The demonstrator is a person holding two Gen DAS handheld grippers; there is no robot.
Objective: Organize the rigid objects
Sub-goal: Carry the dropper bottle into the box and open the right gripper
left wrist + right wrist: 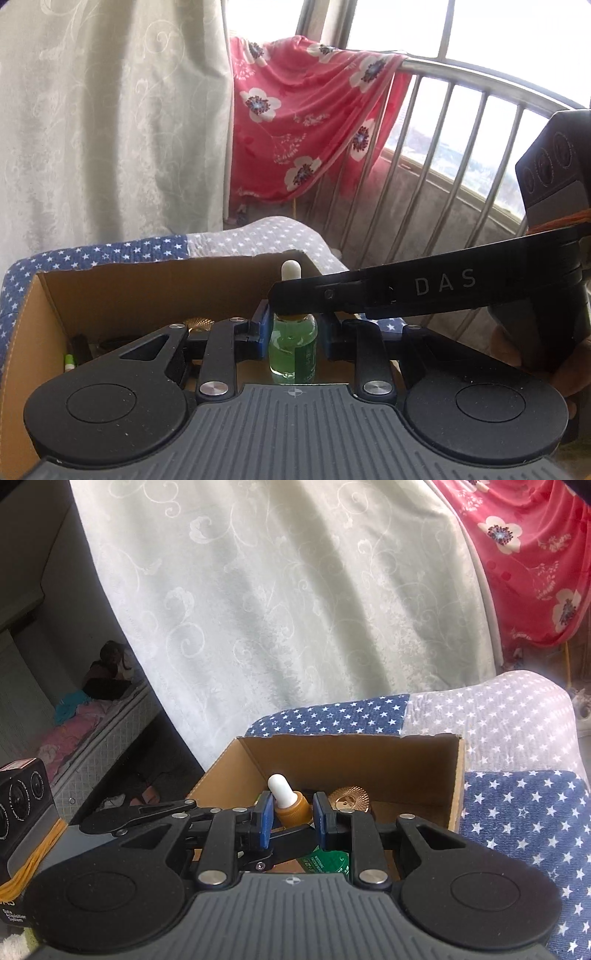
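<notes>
Dropper bottle [293, 341] of green liquid is held above the cardboard box [155, 291]: left tongs [293, 328] are clenched on the glass body, right tongs [293, 821] on the amber collar. Glass is judged slippery and fragile; the ribbed collar is the safer hold.

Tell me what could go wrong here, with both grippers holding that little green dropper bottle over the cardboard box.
1. The left gripper pinches the glass body of the dropper bottle and the right gripper its amber collar; pulling them apart could loosen the cap and spill.
2. Smooth glass may slip and drop onto the gold lid in the cardboard box.
</notes>
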